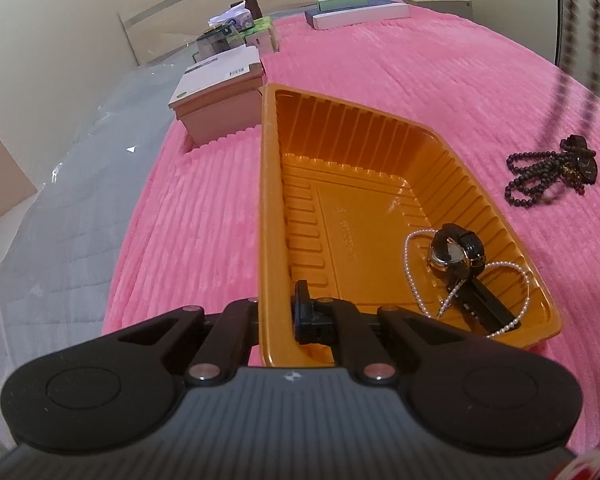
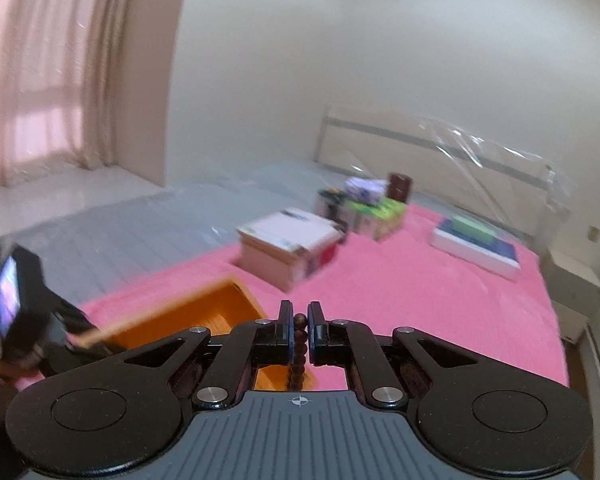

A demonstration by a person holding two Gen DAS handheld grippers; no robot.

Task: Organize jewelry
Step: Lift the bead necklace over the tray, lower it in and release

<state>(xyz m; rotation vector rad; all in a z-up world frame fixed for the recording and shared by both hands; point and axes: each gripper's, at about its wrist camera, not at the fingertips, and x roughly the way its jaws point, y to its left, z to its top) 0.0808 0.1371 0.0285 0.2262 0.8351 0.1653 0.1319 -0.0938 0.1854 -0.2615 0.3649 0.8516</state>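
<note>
1. Keep the left gripper [image 1: 278,312] as it is: its jaws pinch the near-left wall of the tray [image 1: 268,184], which steadies it on the pink blanket [image 1: 420,72].
2. The right gripper [image 2: 299,330] pinches a dark bead strand [image 2: 298,344]; the strand hangs down to the pile [image 1: 552,172] right of the tray, apparently lifting free.
3. Lift until the tail clears the rim, then carry left.
4. Lower it beside the watch [image 1: 456,252] and pearls [image 1: 416,280], avoiding tangles.
</note>
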